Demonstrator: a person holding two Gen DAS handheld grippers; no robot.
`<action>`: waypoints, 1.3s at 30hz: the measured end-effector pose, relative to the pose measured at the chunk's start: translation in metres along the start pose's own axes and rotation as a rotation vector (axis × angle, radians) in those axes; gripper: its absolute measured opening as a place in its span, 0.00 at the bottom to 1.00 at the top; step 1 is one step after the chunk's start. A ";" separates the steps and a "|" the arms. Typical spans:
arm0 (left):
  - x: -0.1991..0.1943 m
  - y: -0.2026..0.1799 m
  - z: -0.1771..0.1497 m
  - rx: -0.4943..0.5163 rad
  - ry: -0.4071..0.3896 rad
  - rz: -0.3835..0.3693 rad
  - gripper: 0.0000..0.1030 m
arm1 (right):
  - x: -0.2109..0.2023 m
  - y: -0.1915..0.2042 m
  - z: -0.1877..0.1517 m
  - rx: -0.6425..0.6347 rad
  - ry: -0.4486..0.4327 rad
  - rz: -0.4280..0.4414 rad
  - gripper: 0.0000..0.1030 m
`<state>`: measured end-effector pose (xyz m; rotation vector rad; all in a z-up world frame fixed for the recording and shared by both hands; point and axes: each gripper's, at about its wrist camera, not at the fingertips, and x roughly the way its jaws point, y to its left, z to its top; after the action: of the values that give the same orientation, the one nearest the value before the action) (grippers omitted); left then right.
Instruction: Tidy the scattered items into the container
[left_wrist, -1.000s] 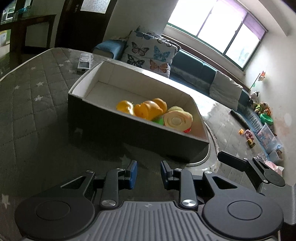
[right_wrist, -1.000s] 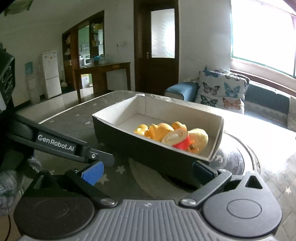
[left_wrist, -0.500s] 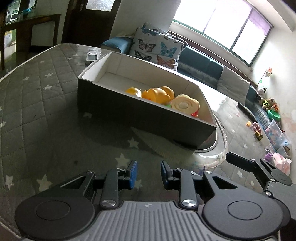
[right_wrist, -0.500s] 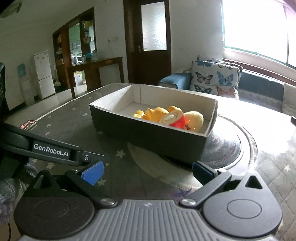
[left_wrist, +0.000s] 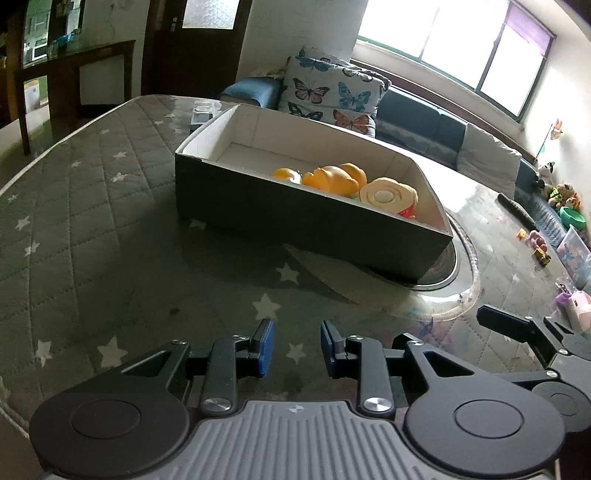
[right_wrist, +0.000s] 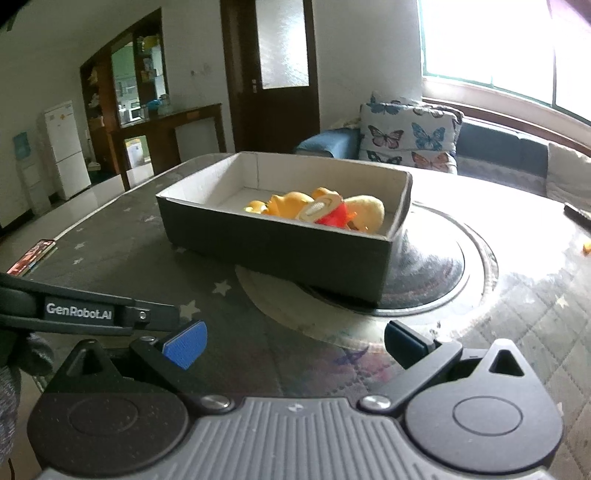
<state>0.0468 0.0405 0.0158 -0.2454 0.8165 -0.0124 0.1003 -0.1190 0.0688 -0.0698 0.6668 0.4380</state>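
Left wrist view: left gripper (left_wrist: 296, 342) low over the desk (left_wrist: 92, 236), well short of the container (left_wrist: 306, 218); jaws parted by a narrow gap, nothing between the blue pads
Right wrist view: right gripper (right_wrist: 295, 341) also short of the container (right_wrist: 280, 240); jaws spread wide, empty
Container: dark outer walls, pale lining, standing on the desk with one end over a round glass inset (right_wrist: 443, 266)
Contents: toy items gathered toward the window-side end: orange pieces (left_wrist: 332, 177), a cream roll with a spiral face (left_wrist: 384, 192), a red piece (right_wrist: 332, 218), a yellow rounded piece (right_wrist: 365, 214); the other half of the floor shows bare lining
Desk surface: grey quilted cover with white stars
Other items: small orange bit (right_wrist: 586, 249) near the right edge of the desk; flat phone-like object (right_wrist: 31, 254) at the left edge; a dark remote-like object (right_wrist: 576, 213) at the far right
Background: butterfly cushion (left_wrist: 332, 98) on a sofa beyond the desk
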 end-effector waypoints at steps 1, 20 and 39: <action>0.000 -0.001 -0.001 0.001 0.000 0.004 0.29 | 0.001 -0.001 -0.001 0.005 0.003 -0.002 1.00; 0.008 -0.005 -0.003 0.024 -0.011 0.095 0.30 | 0.013 -0.007 -0.010 0.046 0.049 -0.016 1.00; 0.021 -0.001 0.004 0.047 -0.013 0.135 0.30 | 0.028 -0.009 -0.009 0.063 0.085 -0.022 1.00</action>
<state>0.0645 0.0385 0.0035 -0.1457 0.8174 0.0971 0.1180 -0.1187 0.0440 -0.0361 0.7628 0.3940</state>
